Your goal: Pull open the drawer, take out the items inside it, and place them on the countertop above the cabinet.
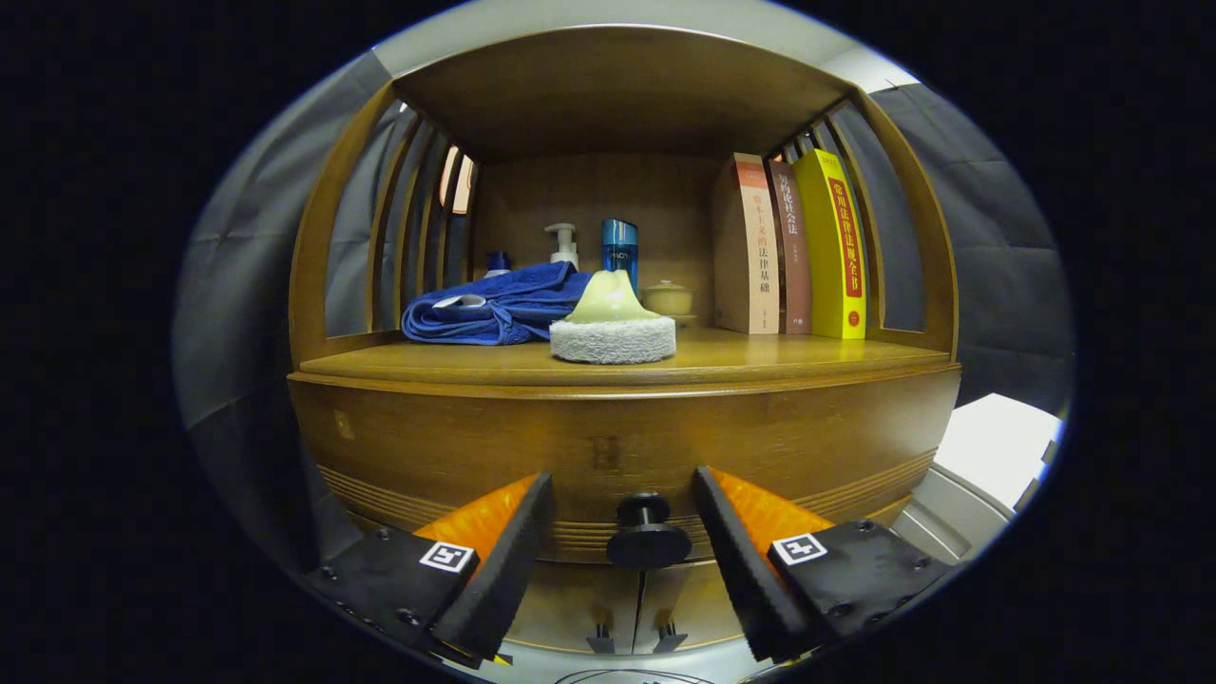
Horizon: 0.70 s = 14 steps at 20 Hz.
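A wooden cabinet drawer front (608, 446) faces me, closed flush under the countertop (760, 359). Its dark round knob (648, 530) sits between my two fingers, with a gap on each side. My gripper (622, 518) is open around the knob without touching it. On the countertop, at the front middle, rests a round white scrub pad with a pale yellow handle (613, 328). A folded blue towel (494, 306) lies behind and left of it.
Three upright books (793, 249) stand at the right of the shelf. A white pump bottle (563, 244), a blue bottle (619, 249) and a small lidded jar (668, 298) stand at the back. Slatted wooden sides enclose the shelf. Two lower cabinet doors (636, 608) meet below the knob.
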Tool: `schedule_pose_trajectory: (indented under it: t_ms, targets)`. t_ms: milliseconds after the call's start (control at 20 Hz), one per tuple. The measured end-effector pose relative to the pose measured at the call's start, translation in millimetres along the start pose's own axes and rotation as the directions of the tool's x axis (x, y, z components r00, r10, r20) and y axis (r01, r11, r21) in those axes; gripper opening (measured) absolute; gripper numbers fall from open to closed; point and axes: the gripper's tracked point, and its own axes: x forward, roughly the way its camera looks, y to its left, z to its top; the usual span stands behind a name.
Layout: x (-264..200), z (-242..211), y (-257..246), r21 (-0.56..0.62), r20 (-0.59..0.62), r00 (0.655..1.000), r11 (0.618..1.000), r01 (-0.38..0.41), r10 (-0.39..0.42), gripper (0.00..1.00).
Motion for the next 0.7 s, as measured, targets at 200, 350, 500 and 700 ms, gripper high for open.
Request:
schedule_pose_trajectory:
  t_ms: [200, 350, 500, 700]
  targets:
    - [-6.4, 13.2, 3.2, 0.018, 0.02, 1.0, 1.0, -0.009, 0.008, 0.99]
    - [-31.2, 36.7, -1.3, -0.018, 0.063, 0.998, 1.0, 0.016, -0.015, 0.99]
    - [-56.1, 56.0, -1.6, 0.02, 0.071, 0.997, 0.999, 0.028, -0.029, 0.98]
    - [-105.4, 94.8, -15.6, 0.055, 0.105, 0.993, 0.998, 0.038, -0.044, 0.98]
